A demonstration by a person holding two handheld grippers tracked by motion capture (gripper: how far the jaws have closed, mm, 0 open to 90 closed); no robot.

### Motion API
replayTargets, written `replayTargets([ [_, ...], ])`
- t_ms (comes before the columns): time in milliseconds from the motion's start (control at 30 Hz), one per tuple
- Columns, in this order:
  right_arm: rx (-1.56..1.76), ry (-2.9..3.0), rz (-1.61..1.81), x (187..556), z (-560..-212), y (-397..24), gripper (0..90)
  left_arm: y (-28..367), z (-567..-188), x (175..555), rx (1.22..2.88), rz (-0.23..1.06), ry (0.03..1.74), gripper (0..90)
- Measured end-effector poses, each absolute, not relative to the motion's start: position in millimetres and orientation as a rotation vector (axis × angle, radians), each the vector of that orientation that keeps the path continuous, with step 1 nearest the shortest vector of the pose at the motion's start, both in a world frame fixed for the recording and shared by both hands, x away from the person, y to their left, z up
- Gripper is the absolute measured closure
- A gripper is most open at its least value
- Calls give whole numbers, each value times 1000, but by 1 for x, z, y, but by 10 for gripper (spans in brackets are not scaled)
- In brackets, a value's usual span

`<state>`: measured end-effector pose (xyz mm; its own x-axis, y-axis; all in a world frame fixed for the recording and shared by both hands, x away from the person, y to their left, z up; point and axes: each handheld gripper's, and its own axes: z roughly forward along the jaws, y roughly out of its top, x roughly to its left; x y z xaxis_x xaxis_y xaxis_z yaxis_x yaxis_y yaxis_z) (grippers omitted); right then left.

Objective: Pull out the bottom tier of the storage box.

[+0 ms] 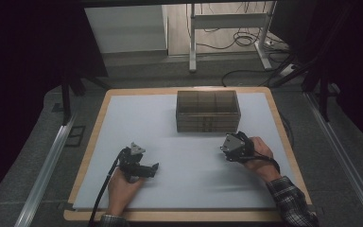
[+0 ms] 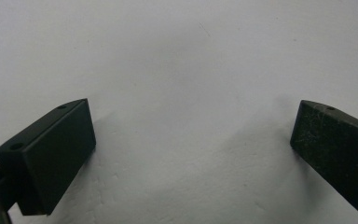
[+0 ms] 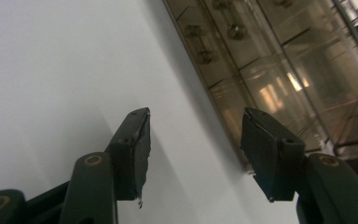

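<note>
A smoky translucent box with small drawers [image 1: 208,111] stands at the far middle of the white mat [image 1: 137,123]. In the right gripper view the box [image 3: 279,60] runs slantwise across the upper right, with small round drawer knobs showing. My right gripper [image 1: 224,150] [image 3: 196,116] hovers just in front of the box's right corner, held in a hand; its jaws stand apart with nothing between them. My left gripper [image 1: 154,167] [image 2: 193,112] rests low over the mat at the near left, open wide, with bare white surface between its fingers [image 2: 51,154].
The mat lies on a wooden board [image 1: 92,137] whose rim shows all round. Metal rails [image 1: 47,165] run along both sides. Beyond the table stand a desk frame [image 1: 227,28] and loose cables on the floor.
</note>
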<state>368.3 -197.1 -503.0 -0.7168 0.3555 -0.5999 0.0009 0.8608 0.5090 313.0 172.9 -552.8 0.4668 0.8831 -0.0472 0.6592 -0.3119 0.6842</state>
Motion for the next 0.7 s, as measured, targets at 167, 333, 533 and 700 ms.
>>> replayTargets([
  [167, 209, 2278, 586, 370, -507, -190, 435, 173, -553, 313, 2076, 449, 1275, 0],
  [333, 144, 2239, 503, 372, -514, -177, 435, 173, -553, 313, 2075, 449, 1274, 0],
  [533, 88, 2200, 453, 374, -519, -168, 435, 173, -553, 313, 2075, 448, 1274, 0],
  [700, 37, 2169, 396, 378, -524, -157, 434, 173, -553, 313, 2075, 448, 1274, 0],
])
